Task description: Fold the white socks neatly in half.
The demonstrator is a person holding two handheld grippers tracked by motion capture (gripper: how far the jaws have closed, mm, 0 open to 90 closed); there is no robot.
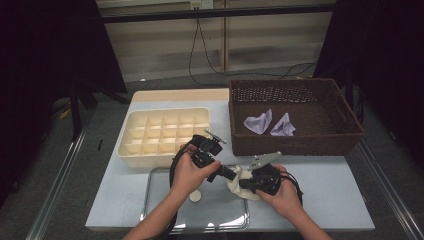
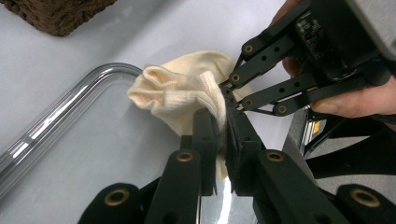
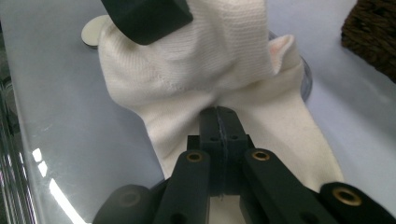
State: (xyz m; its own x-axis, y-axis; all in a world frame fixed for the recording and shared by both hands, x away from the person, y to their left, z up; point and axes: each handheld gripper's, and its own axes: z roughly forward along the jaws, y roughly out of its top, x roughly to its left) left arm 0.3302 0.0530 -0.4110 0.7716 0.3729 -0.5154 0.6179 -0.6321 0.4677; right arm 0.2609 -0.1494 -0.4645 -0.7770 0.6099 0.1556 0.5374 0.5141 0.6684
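Pale table (image 1: 325, 185): wicker basket (image 1: 345, 140) with two lilac cloths (image 1: 258, 122).

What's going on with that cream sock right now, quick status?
Left gripper and right gripper both shut on the cream sock. Sock bunched at the edge of the clear tray. Nothing in the way.

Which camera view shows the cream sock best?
The right gripper view: the sock lies large across it, knit and folds clear. In the left gripper view it is a smaller bunched lump, partly behind the claws. In the high view only a small pale patch shows between both hands.
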